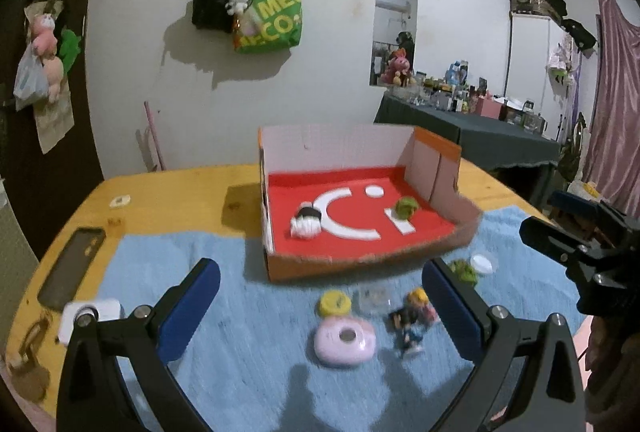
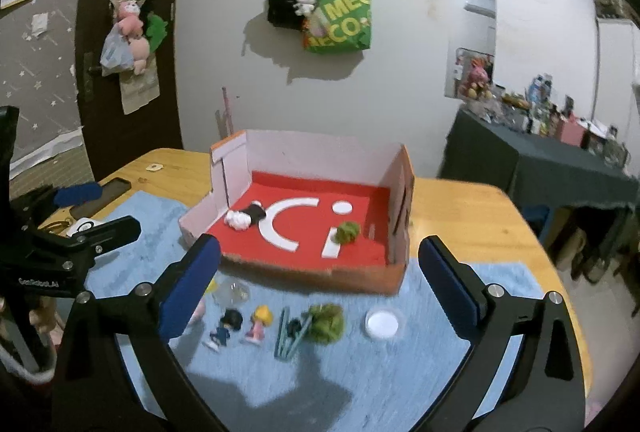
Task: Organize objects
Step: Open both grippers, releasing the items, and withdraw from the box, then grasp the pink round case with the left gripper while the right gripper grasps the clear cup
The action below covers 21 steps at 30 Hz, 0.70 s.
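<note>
I am hovering over a blue towel on a wooden table, both claws, left gripper and right gripper, spread wide and empty. The red-floored box is holding just two things: a black-and-white plush and a green tuft. Most sorting seems undone: a pink case, two figurines, green clump, possibly sticks, and white lid are waiting outside.

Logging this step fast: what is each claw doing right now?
Left claw: open, holding nothing.
Right claw: open, holding nothing.
</note>
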Motion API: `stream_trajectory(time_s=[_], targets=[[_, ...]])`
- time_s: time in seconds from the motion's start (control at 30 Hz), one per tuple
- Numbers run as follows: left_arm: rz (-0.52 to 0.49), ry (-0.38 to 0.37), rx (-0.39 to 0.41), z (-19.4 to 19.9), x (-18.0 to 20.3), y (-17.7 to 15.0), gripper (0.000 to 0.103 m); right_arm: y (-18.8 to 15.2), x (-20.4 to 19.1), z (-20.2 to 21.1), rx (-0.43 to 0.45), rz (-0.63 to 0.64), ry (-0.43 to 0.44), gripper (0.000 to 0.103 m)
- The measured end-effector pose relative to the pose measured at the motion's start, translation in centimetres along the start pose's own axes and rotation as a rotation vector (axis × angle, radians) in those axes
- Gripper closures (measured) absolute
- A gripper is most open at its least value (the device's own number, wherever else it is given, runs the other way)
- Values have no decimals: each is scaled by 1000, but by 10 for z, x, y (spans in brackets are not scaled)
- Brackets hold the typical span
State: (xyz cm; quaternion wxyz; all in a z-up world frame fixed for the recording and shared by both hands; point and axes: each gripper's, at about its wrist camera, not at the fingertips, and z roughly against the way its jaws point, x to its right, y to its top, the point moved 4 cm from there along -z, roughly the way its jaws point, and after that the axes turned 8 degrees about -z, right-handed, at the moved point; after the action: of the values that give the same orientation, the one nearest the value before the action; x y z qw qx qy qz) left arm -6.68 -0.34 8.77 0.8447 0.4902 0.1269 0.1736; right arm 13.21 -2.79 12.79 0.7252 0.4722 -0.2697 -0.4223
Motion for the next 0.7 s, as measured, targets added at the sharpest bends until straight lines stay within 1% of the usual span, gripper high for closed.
stream_trajectory(time_s=[0.13, 0.4, 0.7], targets=[[-26, 39, -19, -2, 7, -19, 0, -19, 4, -4, -28, -27, -6, 2], [16, -4, -92, -12, 13, -49, 0, -52, 5, -9, -69, -25, -30, 2], [35, -12, -136, -19, 16, -65, 0, -81, 8, -17, -128, -41, -48, 2]])
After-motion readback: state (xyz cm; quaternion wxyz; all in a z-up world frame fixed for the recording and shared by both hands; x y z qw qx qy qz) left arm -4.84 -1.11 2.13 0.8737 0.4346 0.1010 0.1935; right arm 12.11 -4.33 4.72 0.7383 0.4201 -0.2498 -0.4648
